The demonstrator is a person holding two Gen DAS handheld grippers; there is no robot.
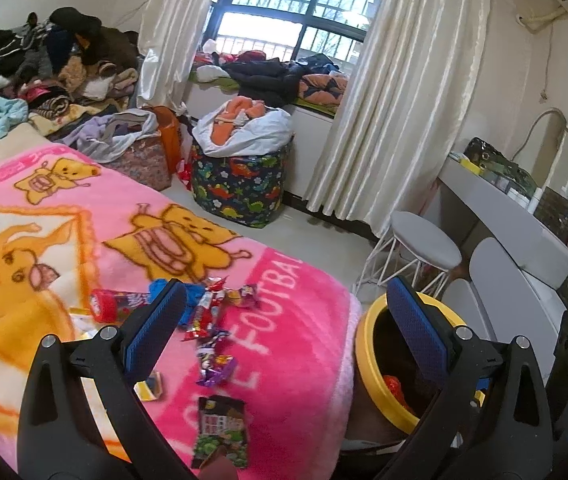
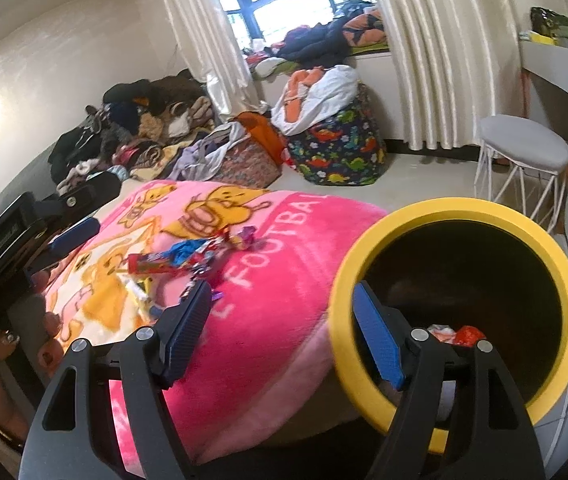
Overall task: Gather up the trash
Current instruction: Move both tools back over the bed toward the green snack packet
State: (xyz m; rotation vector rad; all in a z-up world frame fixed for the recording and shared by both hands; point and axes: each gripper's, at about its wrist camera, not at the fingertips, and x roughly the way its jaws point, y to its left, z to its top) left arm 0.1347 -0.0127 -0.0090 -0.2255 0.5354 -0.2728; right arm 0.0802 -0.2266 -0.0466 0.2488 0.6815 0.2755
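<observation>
Several candy wrappers (image 1: 211,320) lie scattered on the pink cartoon blanket (image 1: 292,344); they also show in the right wrist view (image 2: 187,258). A dark snack packet (image 1: 221,432) lies nearest me. A yellow-rimmed bin (image 2: 460,212) stands beside the bed with red and white trash (image 2: 458,334) inside; it also shows in the left wrist view (image 1: 368,324). My left gripper (image 1: 288,316) is open and empty above the wrappers, and shows at the left of the right wrist view (image 2: 73,232). My right gripper (image 2: 279,320) is open and empty, its right finger over the bin's rim.
A dinosaur-print bag (image 1: 239,184) full of clothes and a floral bag (image 1: 143,164) stand on the floor. Piled clothes (image 1: 43,60) lie at the bed's far end. A white stool (image 1: 424,244) and a vanity desk (image 1: 516,208) stand at the right.
</observation>
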